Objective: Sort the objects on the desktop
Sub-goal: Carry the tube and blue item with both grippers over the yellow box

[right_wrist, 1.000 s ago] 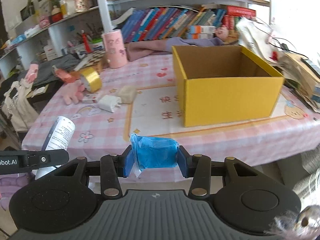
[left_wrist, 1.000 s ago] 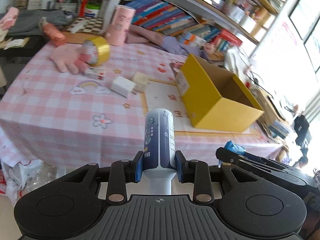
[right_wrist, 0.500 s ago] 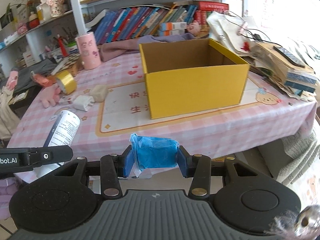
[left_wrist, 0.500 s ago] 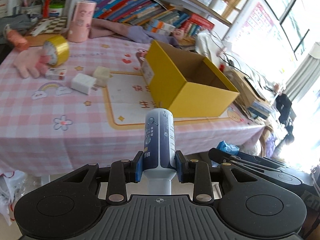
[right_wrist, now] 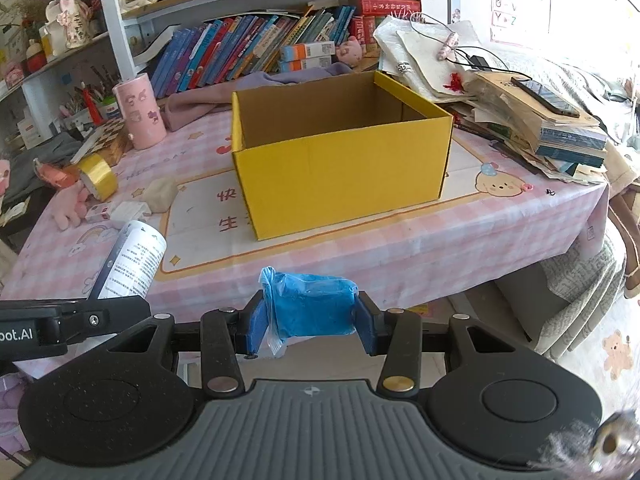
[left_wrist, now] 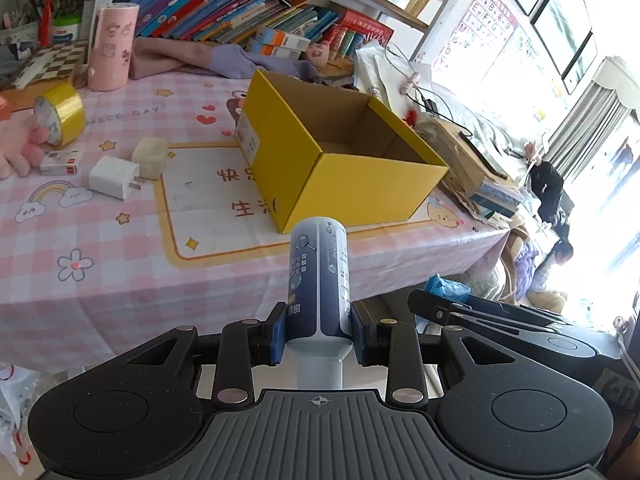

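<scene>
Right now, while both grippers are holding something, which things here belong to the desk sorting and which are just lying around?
Part of the job:
- bottle in the left gripper
- blue packet in the right gripper
- yellow box, open
- white charger, gold tape roll, small carton on the table

Just lying about:
- shelf books
- paper stack
- purple cloth

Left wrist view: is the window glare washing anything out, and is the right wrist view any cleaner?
Left wrist view: the window side is blown out to white and the far right edge loses detail; the yellow box and held bottle stay sharp. Right wrist view: evenly lit, glare only in the upper right corner; the blue packet is crisp. Both bend straight lines toward the edges.
</scene>
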Demonstrator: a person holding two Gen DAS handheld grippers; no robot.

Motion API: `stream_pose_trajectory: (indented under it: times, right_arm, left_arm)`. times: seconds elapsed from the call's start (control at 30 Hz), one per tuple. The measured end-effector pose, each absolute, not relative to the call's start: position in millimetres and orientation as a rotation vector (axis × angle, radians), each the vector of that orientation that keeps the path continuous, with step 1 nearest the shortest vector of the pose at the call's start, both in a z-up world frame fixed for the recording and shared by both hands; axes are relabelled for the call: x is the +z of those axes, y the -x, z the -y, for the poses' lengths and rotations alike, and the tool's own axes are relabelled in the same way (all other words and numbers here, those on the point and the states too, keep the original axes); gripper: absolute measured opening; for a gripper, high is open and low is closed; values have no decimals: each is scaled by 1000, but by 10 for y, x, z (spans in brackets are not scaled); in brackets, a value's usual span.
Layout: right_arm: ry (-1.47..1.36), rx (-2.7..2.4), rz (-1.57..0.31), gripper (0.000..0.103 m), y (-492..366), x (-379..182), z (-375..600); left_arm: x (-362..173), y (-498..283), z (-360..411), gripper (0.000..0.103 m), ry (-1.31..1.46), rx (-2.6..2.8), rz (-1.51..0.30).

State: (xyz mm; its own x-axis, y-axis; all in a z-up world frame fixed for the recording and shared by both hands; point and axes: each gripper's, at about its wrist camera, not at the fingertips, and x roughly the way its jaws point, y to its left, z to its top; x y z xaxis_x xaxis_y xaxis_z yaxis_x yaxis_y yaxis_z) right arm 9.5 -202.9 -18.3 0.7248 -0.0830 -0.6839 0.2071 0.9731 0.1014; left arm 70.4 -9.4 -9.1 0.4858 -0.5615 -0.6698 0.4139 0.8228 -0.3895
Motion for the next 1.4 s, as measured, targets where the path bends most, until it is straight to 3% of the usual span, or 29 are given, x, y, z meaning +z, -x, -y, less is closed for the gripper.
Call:
stream_pose_trajectory:
  times: [0.87, 1.4]
  right_arm:
    - [-191, -154, -748, 42, -534, -228, 2473]
    - [-96, -81, -591, 42, -1198, 244, 3189]
  left_arm:
    - [11, -1047, 660, 31, 56, -636, -821]
    - [422, -1632, 1277, 31, 136, -568, -701]
